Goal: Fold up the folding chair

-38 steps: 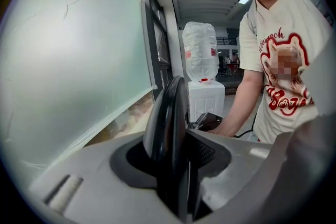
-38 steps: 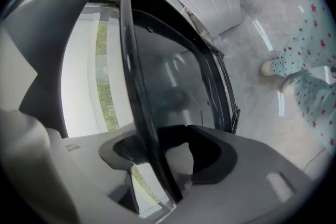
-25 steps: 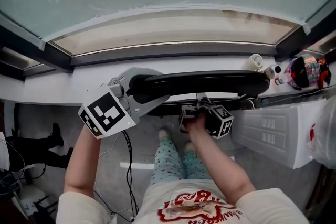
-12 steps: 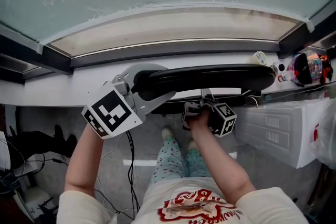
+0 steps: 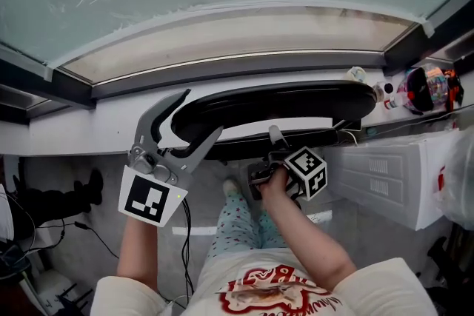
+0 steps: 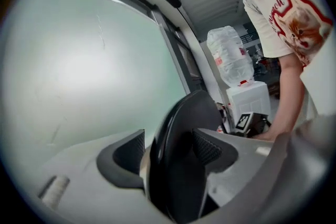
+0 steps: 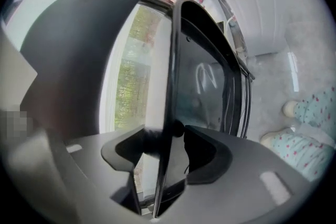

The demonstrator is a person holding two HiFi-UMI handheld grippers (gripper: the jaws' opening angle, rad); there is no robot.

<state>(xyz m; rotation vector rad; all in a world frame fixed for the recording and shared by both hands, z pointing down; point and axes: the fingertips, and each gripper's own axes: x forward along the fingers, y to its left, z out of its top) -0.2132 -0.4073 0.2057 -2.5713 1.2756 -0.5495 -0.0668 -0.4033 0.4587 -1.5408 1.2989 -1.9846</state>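
Note:
The black folding chair (image 5: 296, 103) stands against the white window ledge, and I look down on the top of its backrest. My left gripper (image 5: 201, 112) straddles the left end of the backrest (image 6: 181, 165). Its right pad (image 6: 207, 149) lies against the backrest, while a thin gap shows at the left pad (image 6: 131, 152), so it is open. Lower down, under the backrest, my right gripper (image 5: 275, 140) is shut on the thin black edge of the chair's seat (image 7: 170, 113), with both pads pressed to it. In the right gripper view my right gripper (image 7: 169, 136) shows the seat panel edge-on.
A white louvred cabinet (image 5: 385, 174) stands right of the chair. Small bottles (image 5: 359, 75) and a colourful object (image 5: 429, 94) sit above it. A water dispenser with its bottle (image 6: 228, 55) shows in the left gripper view. Cables (image 5: 181, 233) trail on the floor by my feet.
My left gripper has turned and dropped, so its marker cube now hangs below and its jaws show spread around the backrest's end. The right gripper has shifted slightly left and stays on the seat edge.

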